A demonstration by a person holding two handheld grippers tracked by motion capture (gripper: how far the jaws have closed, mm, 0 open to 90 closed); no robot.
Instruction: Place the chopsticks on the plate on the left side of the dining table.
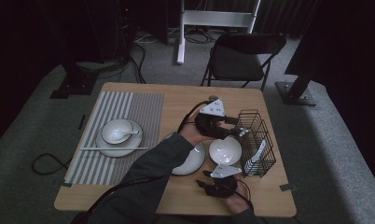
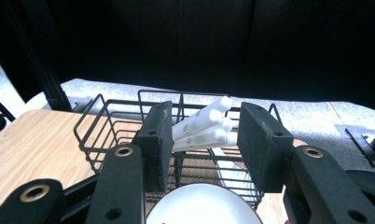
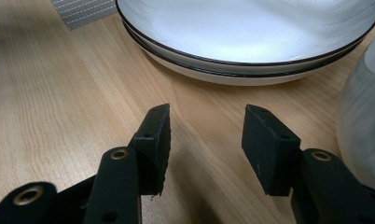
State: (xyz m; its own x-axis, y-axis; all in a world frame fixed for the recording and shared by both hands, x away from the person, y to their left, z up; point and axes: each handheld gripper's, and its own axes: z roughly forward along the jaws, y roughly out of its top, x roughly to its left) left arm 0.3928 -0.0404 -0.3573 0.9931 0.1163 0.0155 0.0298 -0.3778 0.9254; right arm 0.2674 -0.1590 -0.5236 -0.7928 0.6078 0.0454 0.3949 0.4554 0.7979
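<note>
My left gripper [image 1: 236, 127] reaches to the near-left rim of a black wire basket [image 1: 256, 140]. In the left gripper view the gripper [image 2: 204, 135] is open. Several white chopsticks [image 2: 204, 126] in the basket [image 2: 97, 121] lie in the gap between its jaws, and the pads do not press on them. A white bowl [image 1: 225, 150] sits just below that gripper [image 2: 204, 205]. My right gripper [image 1: 203, 178] rests low near the front edge, open with nothing between its jaws [image 3: 206, 126]. It faces two stacked white plates [image 3: 251, 37], with the bowl [image 3: 363, 126] at its right.
A striped placemat [image 1: 129, 112] on the left carries a plate with a bowl and spoon [image 1: 118, 131] and a pair of chopsticks [image 1: 113, 149]. The stacked plates [image 1: 190, 161] lie mid-table. A white spoon [image 1: 259, 151] stands in the basket. A folding chair [image 1: 244, 53] stands beyond the table.
</note>
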